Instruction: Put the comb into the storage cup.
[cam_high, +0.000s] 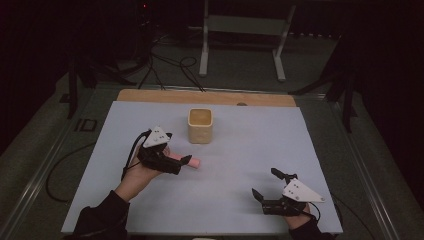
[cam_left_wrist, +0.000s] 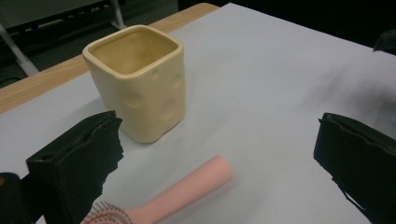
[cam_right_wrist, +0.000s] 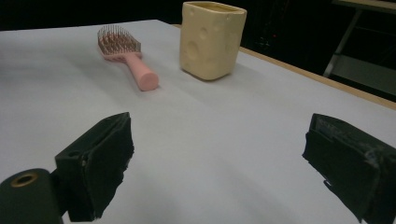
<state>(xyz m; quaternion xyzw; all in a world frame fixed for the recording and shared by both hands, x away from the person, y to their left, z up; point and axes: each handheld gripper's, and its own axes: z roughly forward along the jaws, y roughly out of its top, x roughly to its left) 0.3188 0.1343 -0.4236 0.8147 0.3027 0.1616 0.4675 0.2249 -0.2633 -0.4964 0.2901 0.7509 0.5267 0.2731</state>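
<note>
A pink hairbrush (cam_right_wrist: 126, 51) lies flat on the pale sheet, bristles up, its handle (cam_high: 192, 161) pointing right. Just beyond the handle a cream square cup (cam_high: 200, 126) with dimpled sides stands upright and looks empty. My left gripper (cam_high: 178, 148) hovers over the brush head, open, its jaws well apart; in the left gripper view (cam_left_wrist: 219, 126) the brush (cam_left_wrist: 182, 193) lies low between them, untouched, with the cup (cam_left_wrist: 140, 79) ahead. My right gripper (cam_high: 265, 182) is open near the sheet's front right, aimed toward the cup (cam_right_wrist: 212, 37), and in the right gripper view (cam_right_wrist: 219, 123) nothing lies between its jaws.
The pale sheet (cam_high: 250, 150) covers a wooden table whose bare strip (cam_high: 210, 97) shows at the back. Beyond it, on the dark floor, stand a white frame (cam_high: 242, 30) and loose cables (cam_high: 170, 65). Bare sheet lies between the two grippers.
</note>
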